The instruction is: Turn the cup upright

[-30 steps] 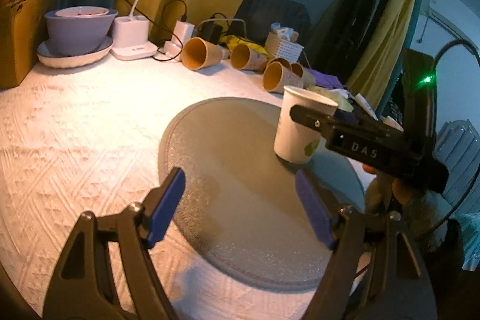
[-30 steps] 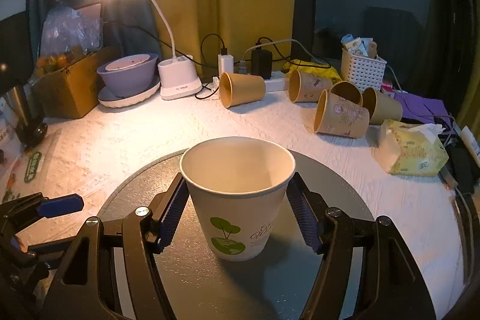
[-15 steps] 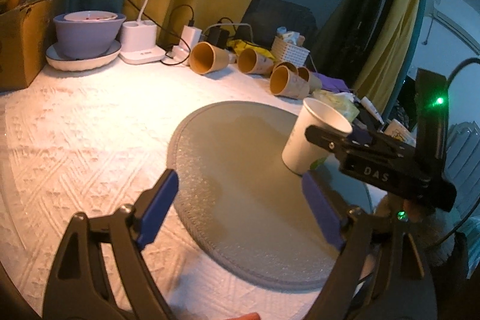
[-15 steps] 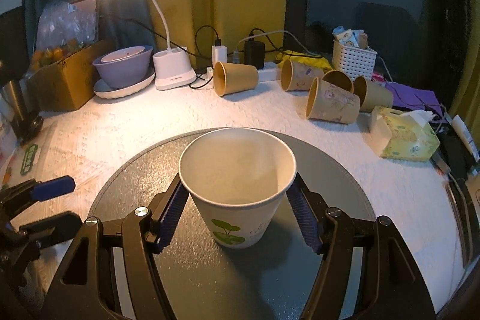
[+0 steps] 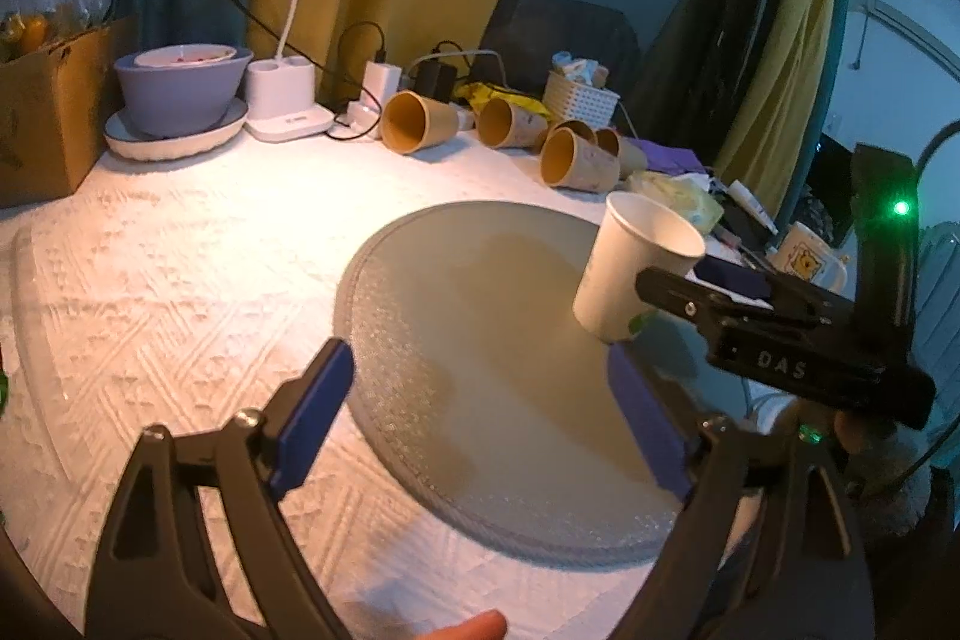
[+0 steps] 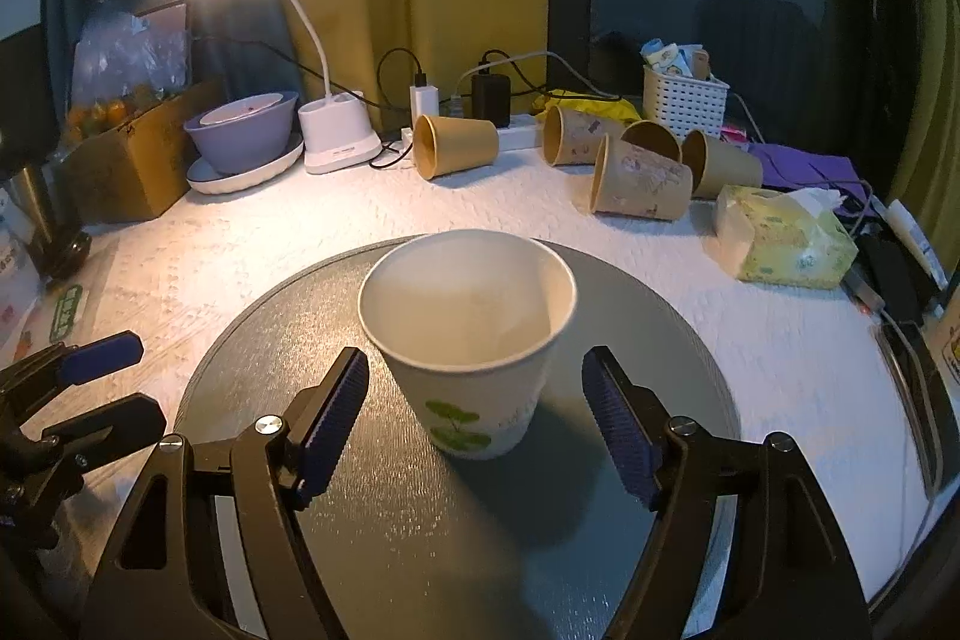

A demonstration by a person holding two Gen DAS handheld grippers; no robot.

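A white paper cup (image 6: 474, 340) with a green leaf print stands mouth up on the round grey mat (image 6: 384, 526). My right gripper (image 6: 480, 418) is open, its blue pads on either side of the cup's lower part with a gap on both sides. In the left wrist view the cup (image 5: 636, 274) stands at the mat's (image 5: 480, 340) right side, with the right gripper (image 5: 780, 334) beside it. My left gripper (image 5: 480, 424) is open and empty over the mat's near edge; it shows at the left in the right wrist view (image 6: 90, 382).
Several brown paper cups (image 6: 636, 178) lie on their sides at the back of the white tablecloth. A desk lamp (image 6: 330, 124), a purple bowl on a plate (image 6: 240, 142), a cardboard box (image 6: 126, 160), a white basket (image 6: 684, 100) and a tissue pack (image 6: 780, 238) stand around them.
My right gripper has opened and drawn back from the cup, which now stands free on the mat. My left gripper has drawn back and to the left.
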